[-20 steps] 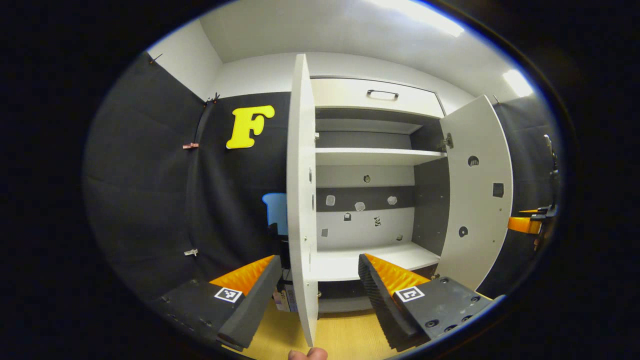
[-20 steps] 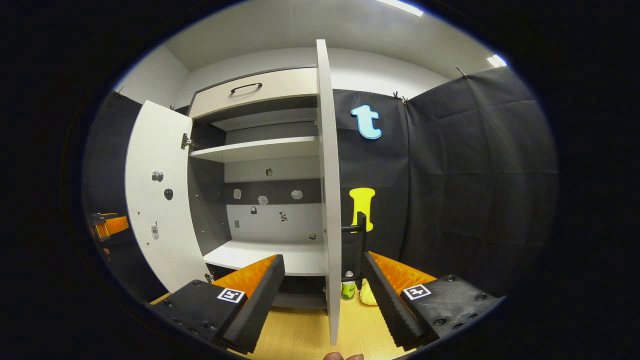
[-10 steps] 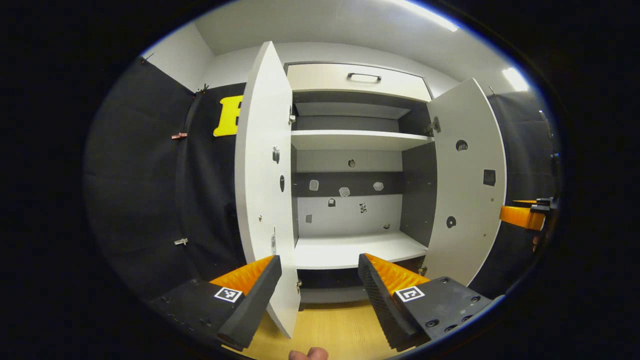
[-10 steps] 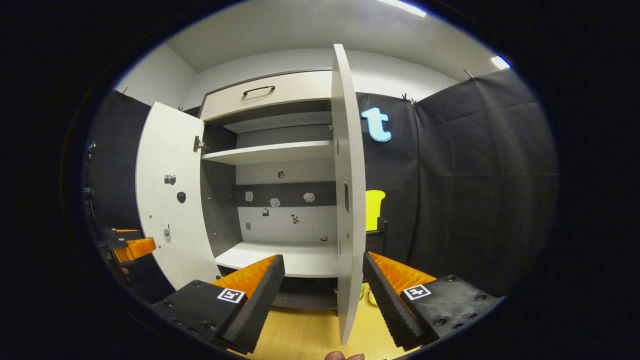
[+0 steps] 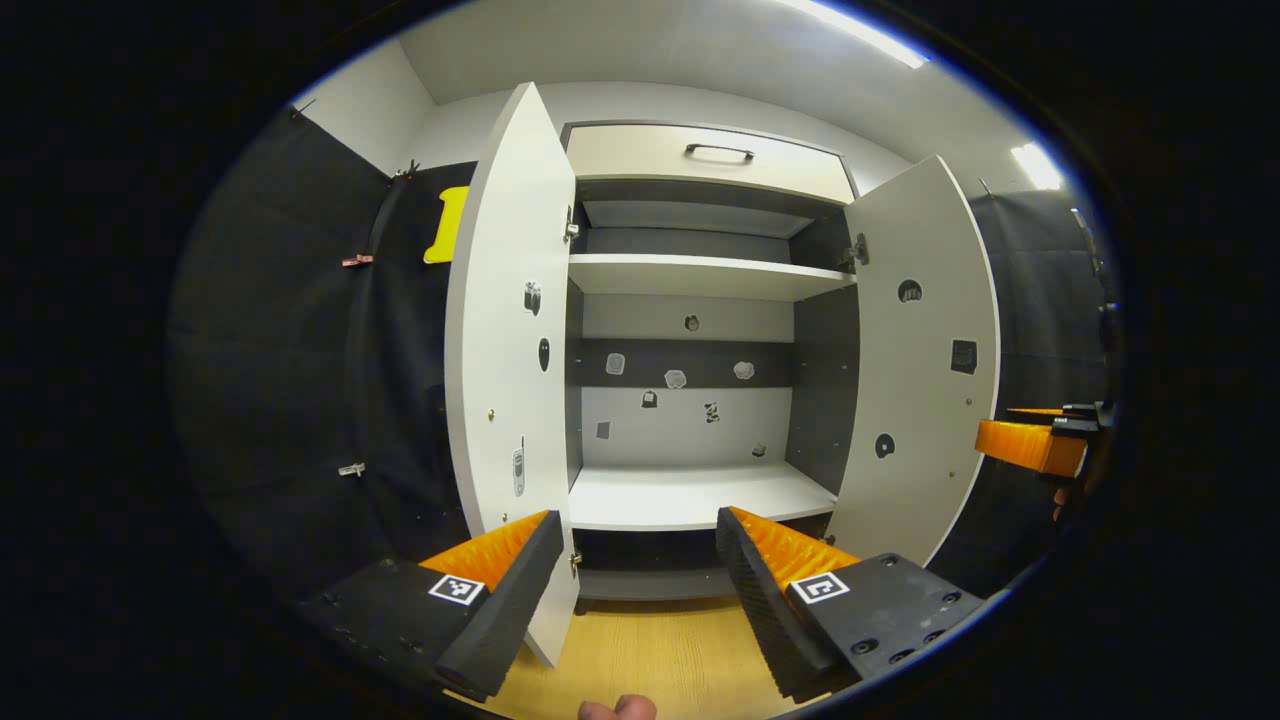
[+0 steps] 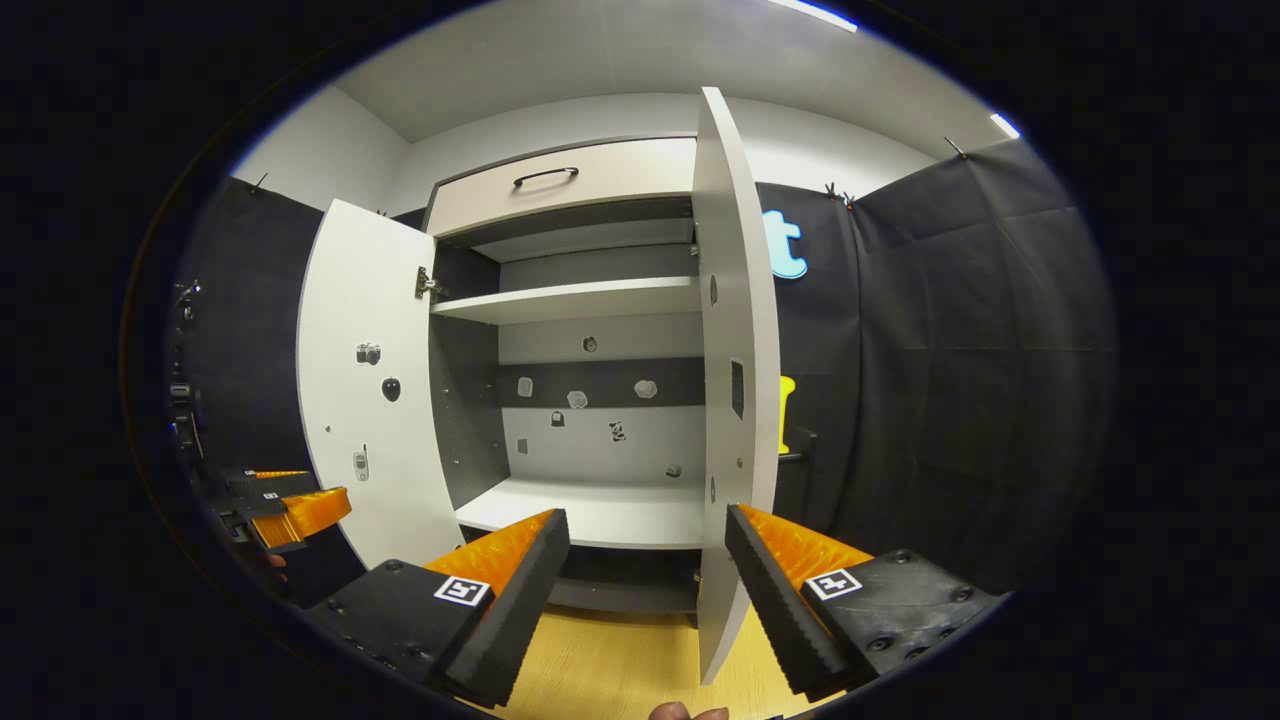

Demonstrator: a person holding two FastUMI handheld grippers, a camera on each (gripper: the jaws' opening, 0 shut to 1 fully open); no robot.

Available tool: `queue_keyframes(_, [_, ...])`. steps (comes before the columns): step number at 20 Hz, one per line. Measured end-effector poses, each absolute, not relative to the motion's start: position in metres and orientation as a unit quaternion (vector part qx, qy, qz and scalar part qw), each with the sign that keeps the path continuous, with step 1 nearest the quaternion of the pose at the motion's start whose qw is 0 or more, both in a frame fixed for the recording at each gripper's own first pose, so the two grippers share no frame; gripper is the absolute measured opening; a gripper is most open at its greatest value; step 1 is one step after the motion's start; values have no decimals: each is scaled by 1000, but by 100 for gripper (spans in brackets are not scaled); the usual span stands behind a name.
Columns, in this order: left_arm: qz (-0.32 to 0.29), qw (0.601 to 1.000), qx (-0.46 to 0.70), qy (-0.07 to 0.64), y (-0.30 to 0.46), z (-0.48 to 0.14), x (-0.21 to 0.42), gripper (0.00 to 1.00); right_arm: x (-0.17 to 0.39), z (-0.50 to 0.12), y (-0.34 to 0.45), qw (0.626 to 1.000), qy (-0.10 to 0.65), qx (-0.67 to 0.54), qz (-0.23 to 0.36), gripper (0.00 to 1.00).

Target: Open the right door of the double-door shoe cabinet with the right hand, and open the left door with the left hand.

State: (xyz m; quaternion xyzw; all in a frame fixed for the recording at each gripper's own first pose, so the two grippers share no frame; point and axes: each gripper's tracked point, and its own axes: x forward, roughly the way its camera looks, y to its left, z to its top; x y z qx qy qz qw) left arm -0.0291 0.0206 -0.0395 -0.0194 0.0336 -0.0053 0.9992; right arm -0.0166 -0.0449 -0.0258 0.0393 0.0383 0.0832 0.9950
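Observation:
The white shoe cabinet stands with both doors swung out and its shelves bare. In the left gripper view the left door hangs just beyond my left finger, its inner face toward me. My left gripper is open and grips nothing. The right door stands wide, and the right gripper shows past its outer edge. In the right gripper view the right door rises just inside my right finger, a dark handle on its outer side. My right gripper is open and empty. The left gripper sits low beside the left door.
A drawer with a dark handle tops the cabinet. Small stickers dot the back panel and the insides of both doors. Wooden floor runs up to the cabinet base. Black cloth walls close in on both sides. A thumb tip shows at the bottom.
Both doors have swung farther open. Each stood edge-on between a gripper's fingers one second ago and now shows its inner face off to the side. Both grippers stay open.

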Motion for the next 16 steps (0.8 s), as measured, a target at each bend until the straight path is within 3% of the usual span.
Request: queue_keyframes(16, [-18,999,12,27,5,-35,-15,95,-11,-36,-48,996,49,34,70,98])
